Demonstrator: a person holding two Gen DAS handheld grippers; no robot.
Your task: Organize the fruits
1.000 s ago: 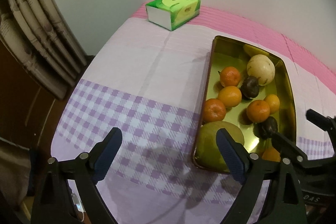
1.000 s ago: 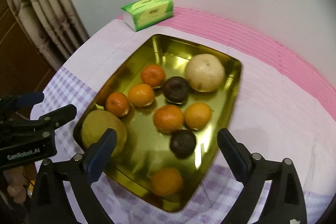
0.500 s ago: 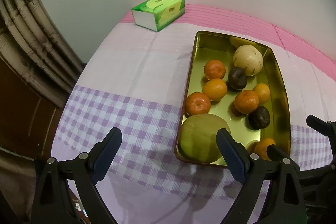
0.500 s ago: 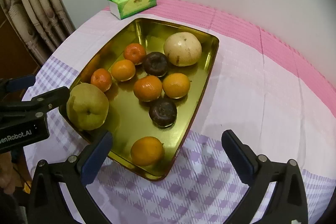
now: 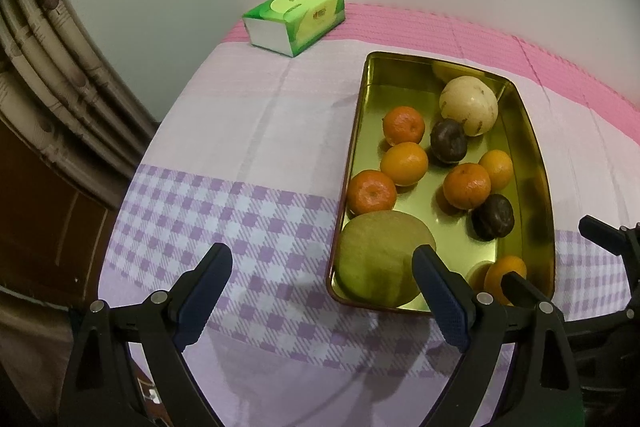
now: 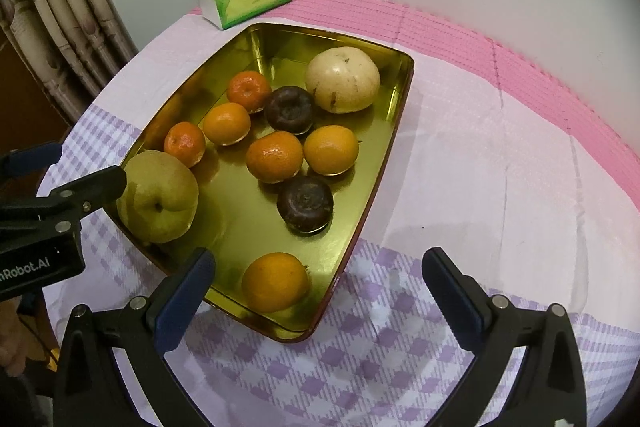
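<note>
On the worktop, all fruits lie inside the gold tray.

Both claws are wide open and hold nothing: the left claw at the tray's 7 o'clock corner by the green pear, the right claw near its 5 o'clock edge. Six oranges, two dark fruits and a pale pear at 1 o'clock sit mixed, not grouped by kind. No fruit lies on the cloth, so this fits either gathering finished or sorting still to come.

Seen from above the near table edge, both wrist views angled down toward the wall: left over purple-checked tablecloth, right apparently nearer the shallow rectangular gold metal tray, shared by both.
</note>
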